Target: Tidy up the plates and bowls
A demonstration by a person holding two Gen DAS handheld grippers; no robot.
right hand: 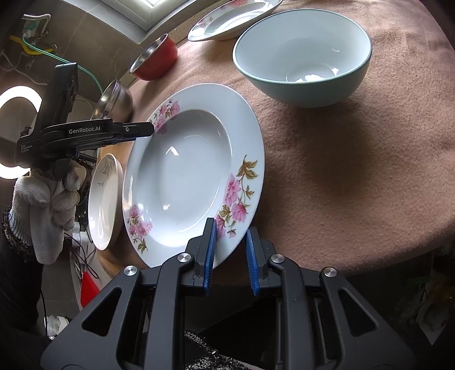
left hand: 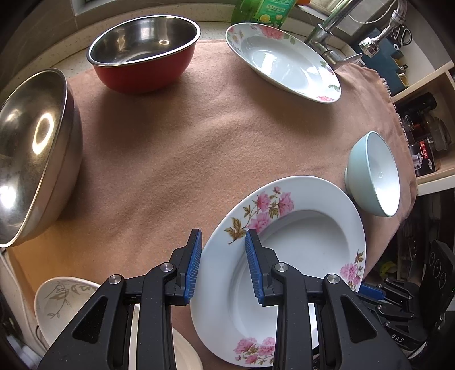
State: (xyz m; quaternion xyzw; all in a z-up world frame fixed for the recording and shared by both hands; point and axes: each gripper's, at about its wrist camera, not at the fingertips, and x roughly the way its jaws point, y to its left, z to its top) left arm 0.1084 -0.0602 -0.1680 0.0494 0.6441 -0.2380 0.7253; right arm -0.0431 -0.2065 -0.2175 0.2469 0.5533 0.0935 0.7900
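A deep white plate with pink flowers (left hand: pixel 298 256) (right hand: pixel 184 176) hangs over the near edge of the brown cloth. My left gripper (left hand: pixel 224 236) (right hand: pixel 149 131) is shut on its far-left rim, with one blue pad over the rim and one at its outer edge. My right gripper (right hand: pixel 231 227) is shut on the opposite rim, and its fingers (left hand: pixel 398 307) show behind the plate. A matching floral plate (left hand: pixel 284 62) (right hand: pixel 227 20) lies at the far side. A pale blue bowl (left hand: pixel 375 176) (right hand: pixel 301 57) stands close beside the held plate.
On the cloth (left hand: pixel 184 142) stand a red bowl with a steel inside (left hand: pixel 142 54) (right hand: pixel 155 59) and a steel bowl (left hand: pixel 31 159) (right hand: pixel 113 99). A small leaf-patterned plate (left hand: pixel 59 301) (right hand: pixel 103 199) sits beneath the held plate's edge. A faucet (left hand: pixel 327 34) and green bottle (left hand: pixel 264 11) stand behind.
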